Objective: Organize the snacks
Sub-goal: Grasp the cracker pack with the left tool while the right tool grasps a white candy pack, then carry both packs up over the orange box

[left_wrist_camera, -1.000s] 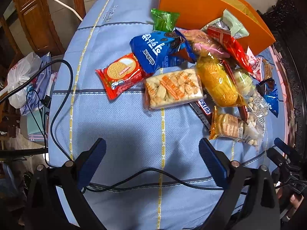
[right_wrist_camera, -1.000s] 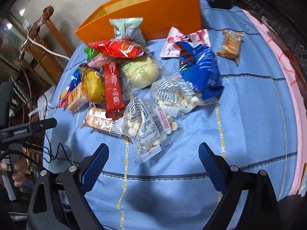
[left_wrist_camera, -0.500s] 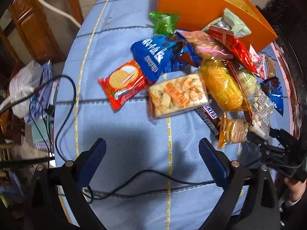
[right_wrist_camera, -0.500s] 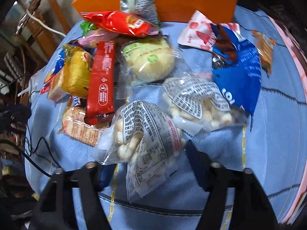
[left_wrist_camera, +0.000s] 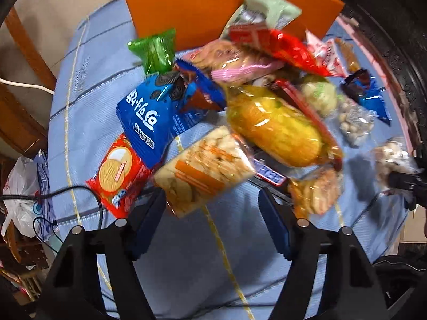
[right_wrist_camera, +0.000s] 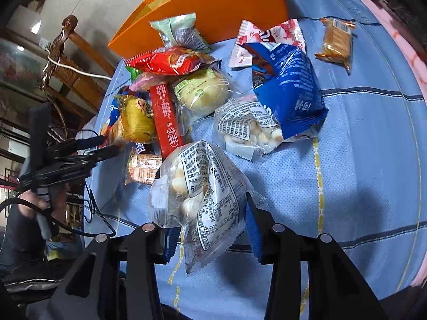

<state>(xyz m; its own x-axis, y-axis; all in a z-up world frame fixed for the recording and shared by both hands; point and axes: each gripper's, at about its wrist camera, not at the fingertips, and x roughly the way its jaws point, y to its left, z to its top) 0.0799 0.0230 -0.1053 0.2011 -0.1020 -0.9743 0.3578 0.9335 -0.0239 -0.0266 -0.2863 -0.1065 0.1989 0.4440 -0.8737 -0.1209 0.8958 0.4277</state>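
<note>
A pile of snack packets lies on the blue tablecloth in front of an orange box [left_wrist_camera: 202, 5]. My left gripper [left_wrist_camera: 210, 208] stands open with its jaws either side of the near end of a clear biscuit packet [left_wrist_camera: 205, 170]. My right gripper [right_wrist_camera: 210, 226] is closed on a clear bag of white puffs [right_wrist_camera: 202, 186], lifted off the cloth. In the left wrist view that bag [left_wrist_camera: 392, 157] hangs at the right edge. A red cracker pack [left_wrist_camera: 120, 176], a blue cookie bag [left_wrist_camera: 149, 114] and a yellow corn pack [left_wrist_camera: 275, 128] lie close by.
The orange box [right_wrist_camera: 213, 5] stands at the far side of the table. A second puff bag [right_wrist_camera: 248, 130], a blue bag [right_wrist_camera: 288, 90] and a small orange wafer pack [right_wrist_camera: 336, 40] lie to the right. A black cable [left_wrist_camera: 80, 189] runs along the left edge. Wooden chairs stand beyond.
My left gripper moved forward to the biscuit packet and its jaws narrowed. My right gripper moved in, closed on the puff bag and raised it.
</note>
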